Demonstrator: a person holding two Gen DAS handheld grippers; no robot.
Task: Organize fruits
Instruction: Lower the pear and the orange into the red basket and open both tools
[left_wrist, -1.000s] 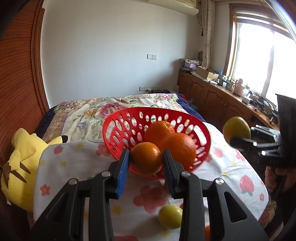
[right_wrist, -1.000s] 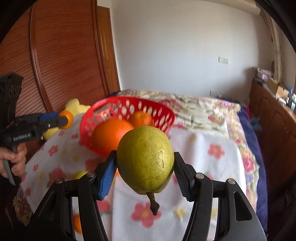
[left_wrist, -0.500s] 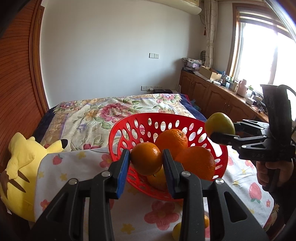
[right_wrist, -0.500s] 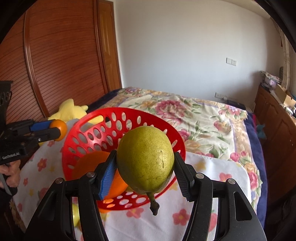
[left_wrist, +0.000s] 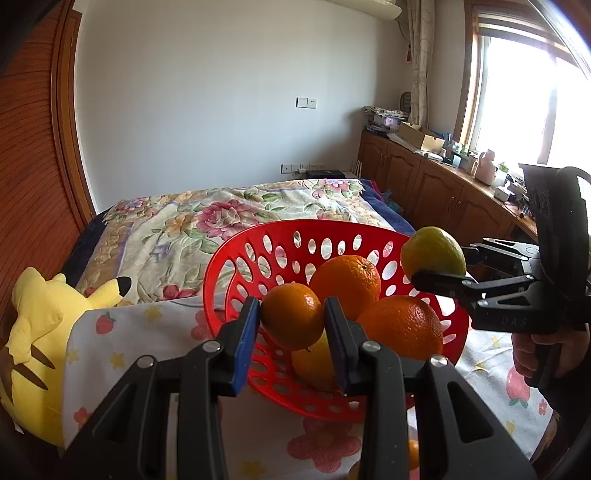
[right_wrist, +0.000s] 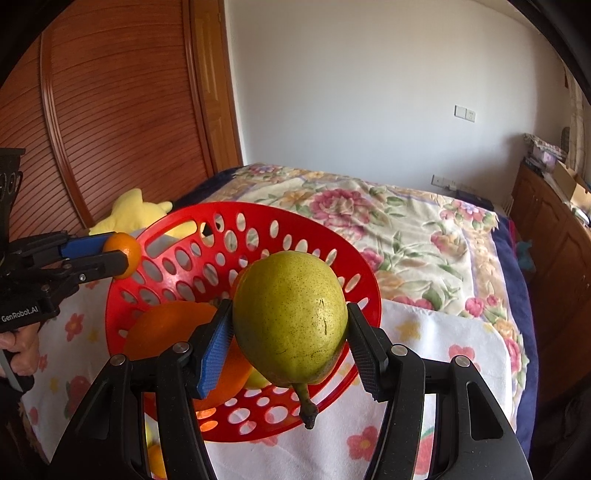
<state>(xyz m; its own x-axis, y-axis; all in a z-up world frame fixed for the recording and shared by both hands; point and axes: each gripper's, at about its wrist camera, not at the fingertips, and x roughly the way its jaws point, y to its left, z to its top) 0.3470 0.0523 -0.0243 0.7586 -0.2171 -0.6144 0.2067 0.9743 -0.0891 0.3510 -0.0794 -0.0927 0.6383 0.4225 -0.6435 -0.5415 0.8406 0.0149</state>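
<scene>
Glossy red plastic basket; dimpled orange; speckled matt pear; printed cloth.

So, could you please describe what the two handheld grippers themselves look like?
Both are black plastic. The left gripper has angular fingers with silver screws and blue pads. The right gripper matches, with a blue ribbed pad and a black one. White lettering "GenRobot.AI" marks the left one's body in the right wrist view.

Both wrist views close, angled down, sharing basket (opposite sides)
</scene>
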